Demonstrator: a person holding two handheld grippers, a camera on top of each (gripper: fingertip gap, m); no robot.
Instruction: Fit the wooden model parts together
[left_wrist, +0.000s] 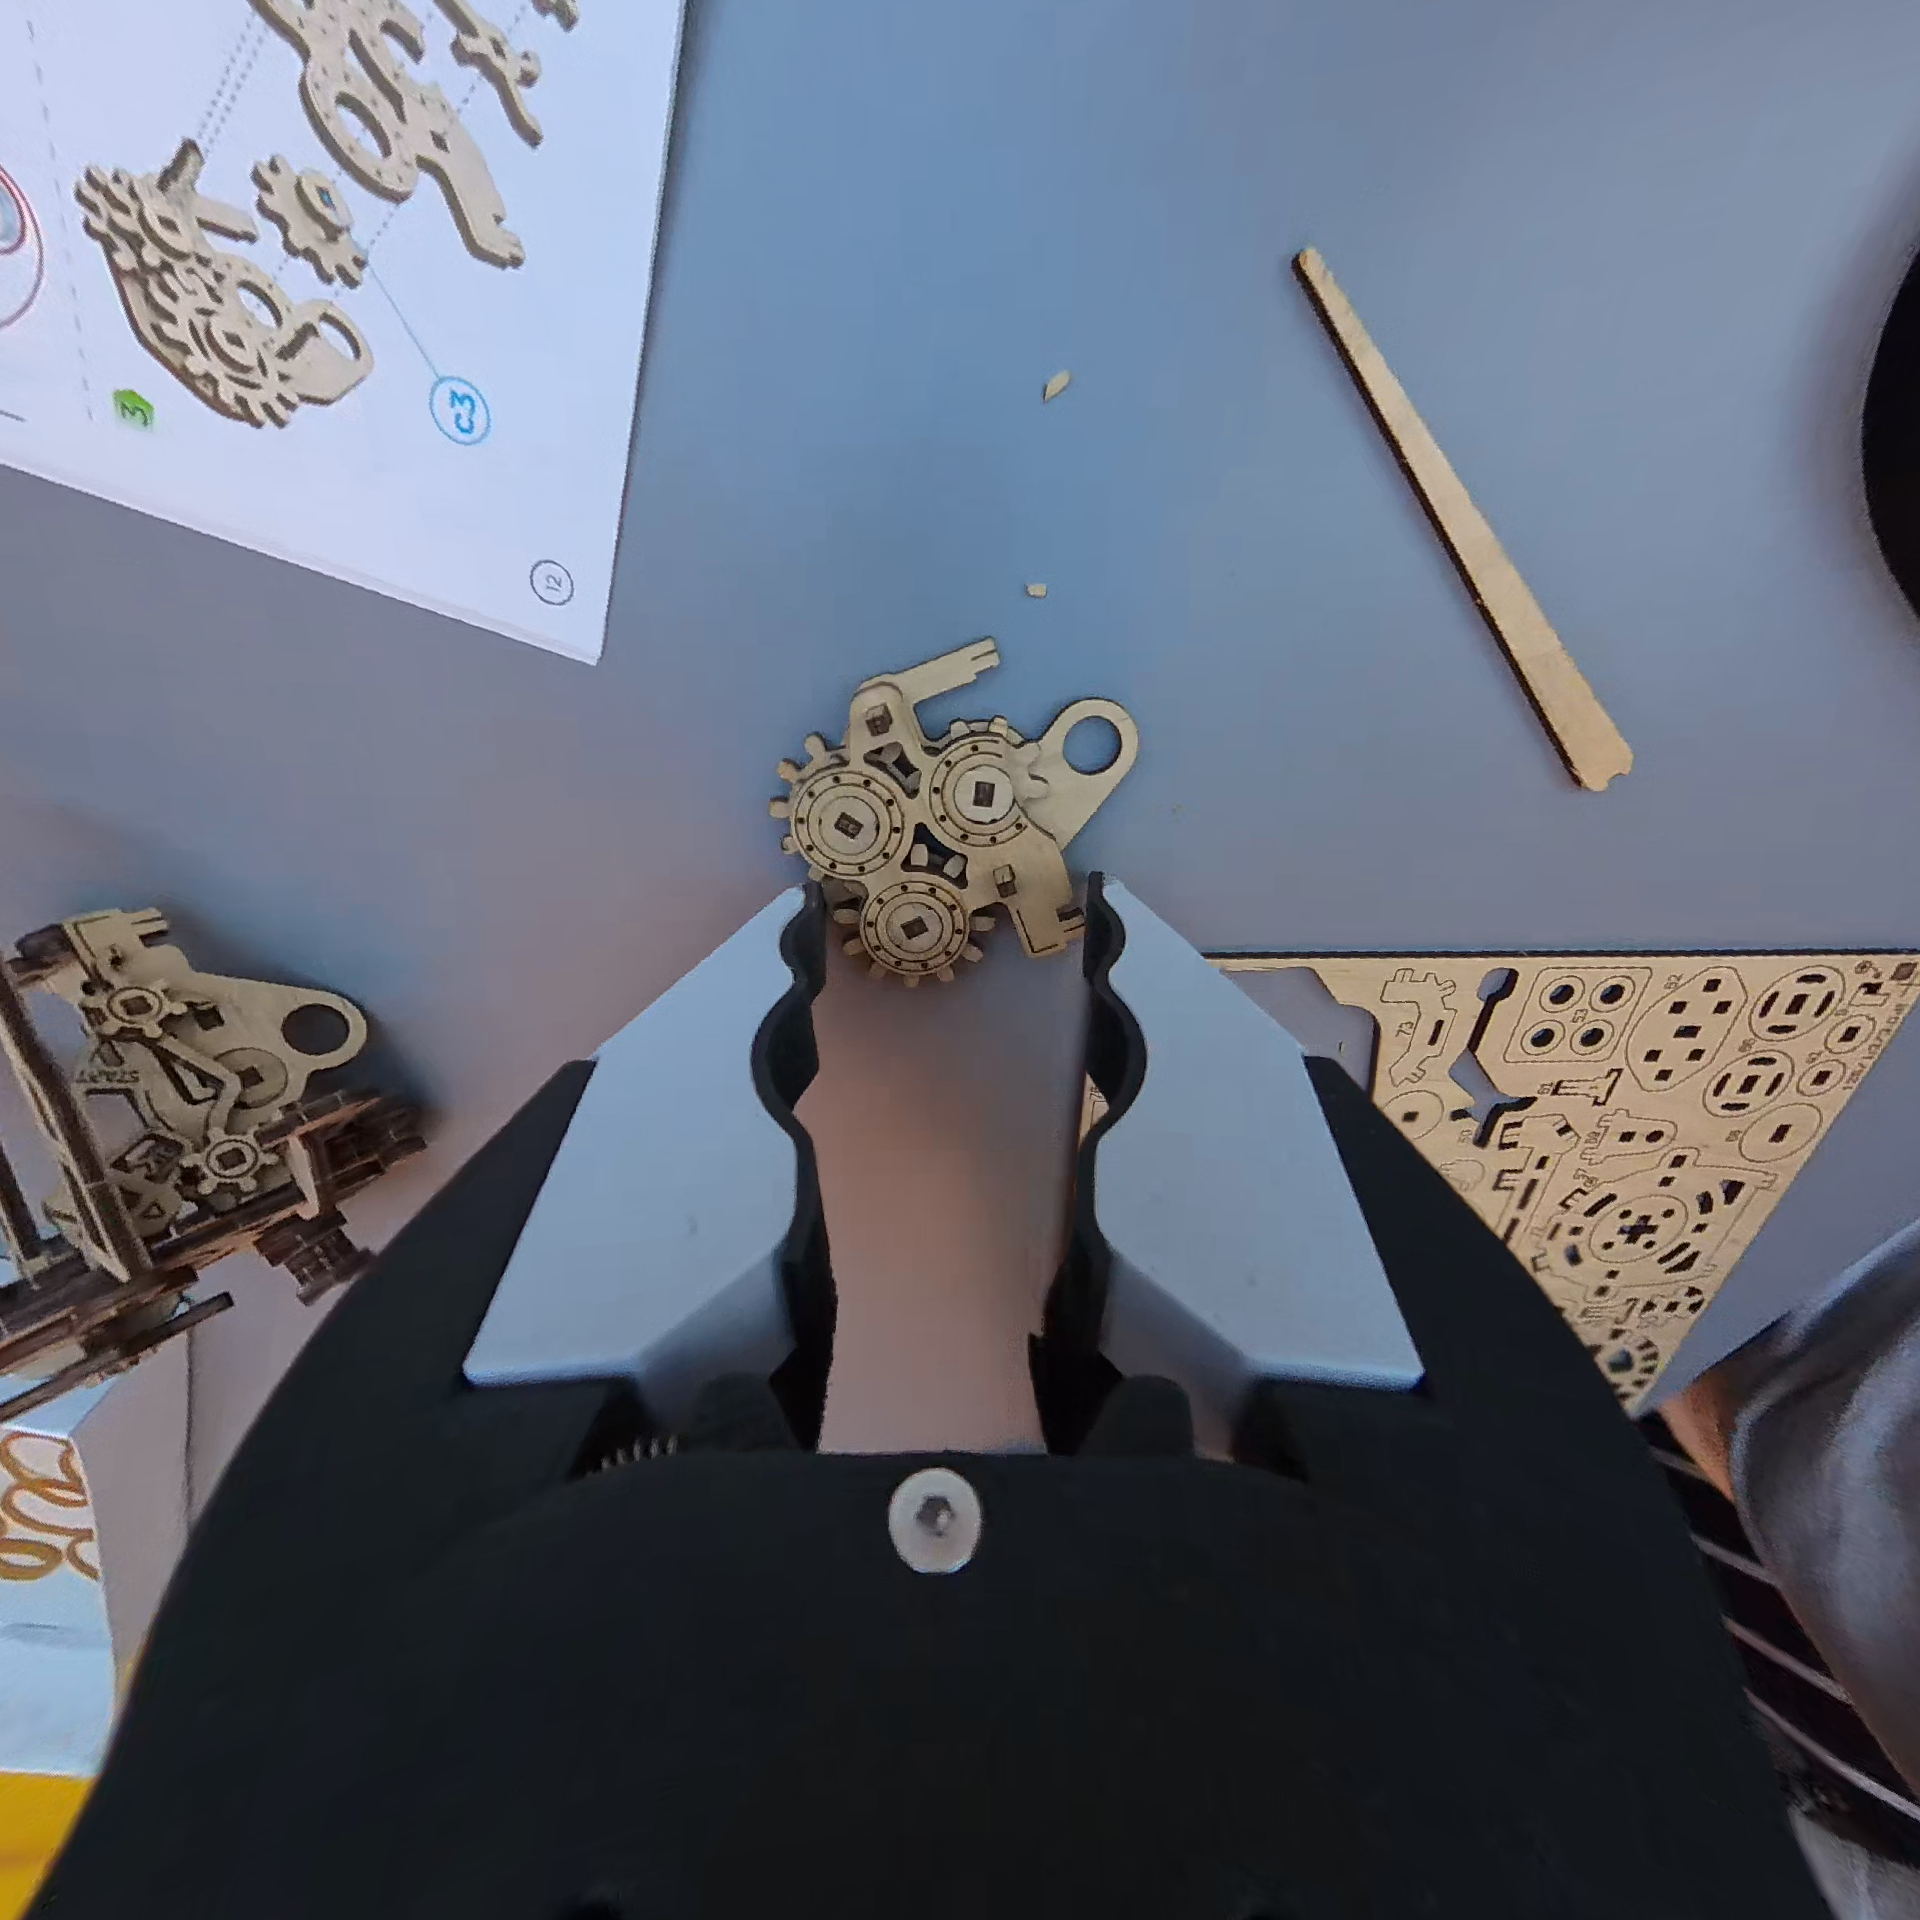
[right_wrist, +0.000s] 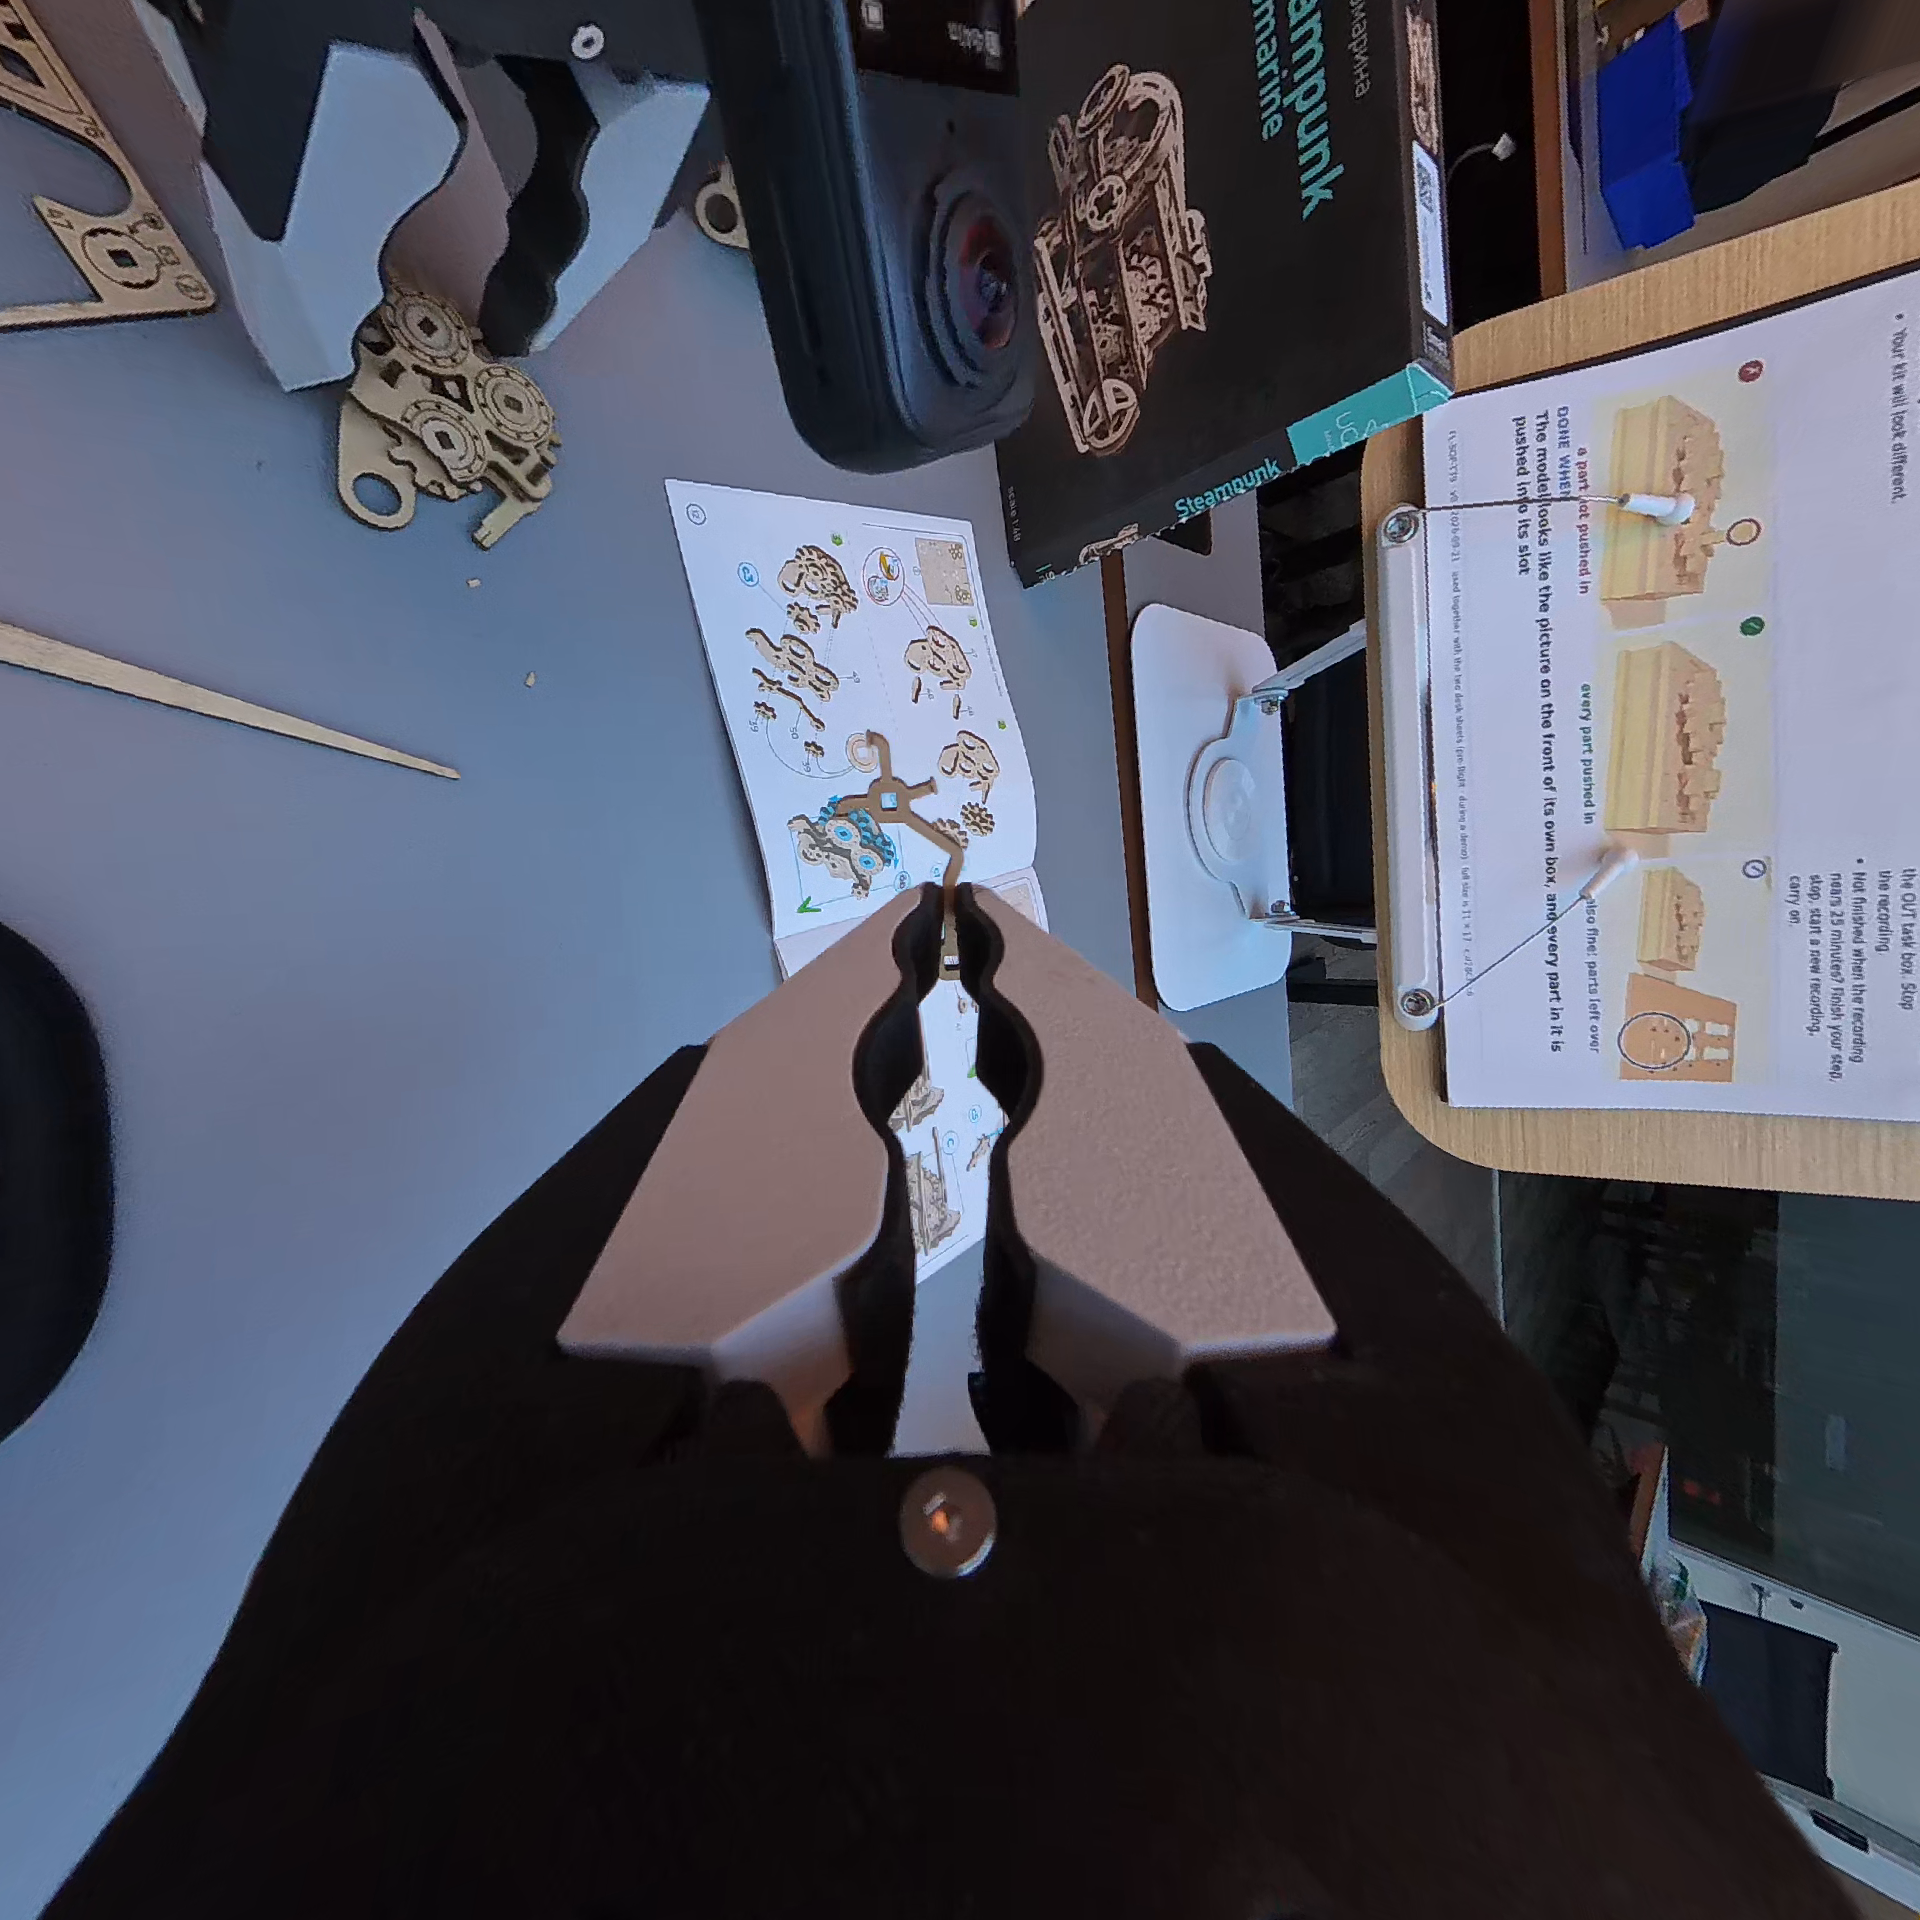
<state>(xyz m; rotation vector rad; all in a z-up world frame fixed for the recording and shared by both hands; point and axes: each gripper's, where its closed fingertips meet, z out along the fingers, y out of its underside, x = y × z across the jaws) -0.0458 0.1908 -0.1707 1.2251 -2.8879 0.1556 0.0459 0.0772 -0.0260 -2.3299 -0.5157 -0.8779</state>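
Observation:
A flat wooden gear assembly with three toothed wheels and a ring tab lies on the grey table. My left gripper is open, its fingertips at either side of the assembly's near edge. It is not closed on the assembly. The right wrist view shows the same assembly at the upper left with the left gripper over it. My right gripper is shut on a thin forked wooden part, held in the air above the instruction booklet.
A partly built wooden model stands at the left. A laser-cut parts sheet lies at the right, a wooden strip beyond it. The booklet lies at the far left. A camera and the kit box stand behind. The gap from one gripper's tips to the other's is roughly 20 cm.

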